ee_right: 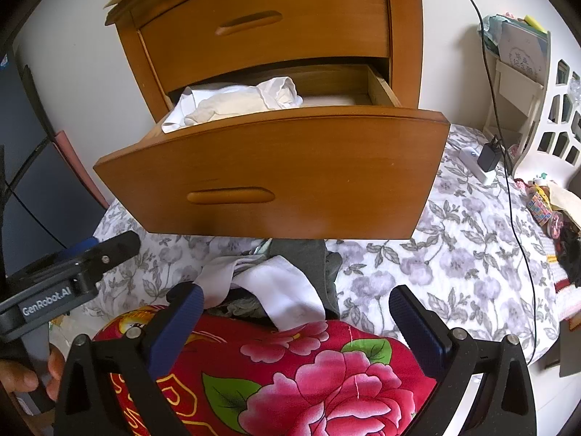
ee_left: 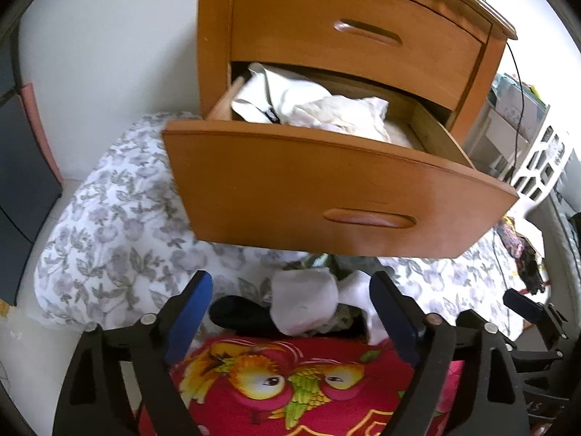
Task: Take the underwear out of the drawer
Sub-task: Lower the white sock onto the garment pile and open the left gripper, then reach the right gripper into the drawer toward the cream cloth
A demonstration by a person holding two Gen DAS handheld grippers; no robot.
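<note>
The lower drawer (ee_left: 326, 196) (ee_right: 272, 170) of a wooden nightstand is pulled out. White crumpled underwear (ee_left: 319, 109) (ee_right: 236, 101) lies inside it, heaped toward the left. Below the drawer front, a small pile of clothes rests on the bed: a white piece (ee_left: 305, 305) (ee_right: 283, 290), a grey one (ee_right: 308, 254) and a black one (ee_left: 236, 312). My left gripper (ee_left: 290, 301) hangs open just above that pile, its pads clear of the white piece. My right gripper (ee_right: 296, 305) is also open over the pile and holds nothing.
A red flowered quilt (ee_left: 290, 381) (ee_right: 308, 363) lies under both grippers. The bed has a grey floral cover (ee_right: 454, 254). A charger (ee_right: 488, 156) with a black cable lies at the right, beside a white lattice basket (ee_right: 559, 116). The upper drawer (ee_left: 363, 32) is shut.
</note>
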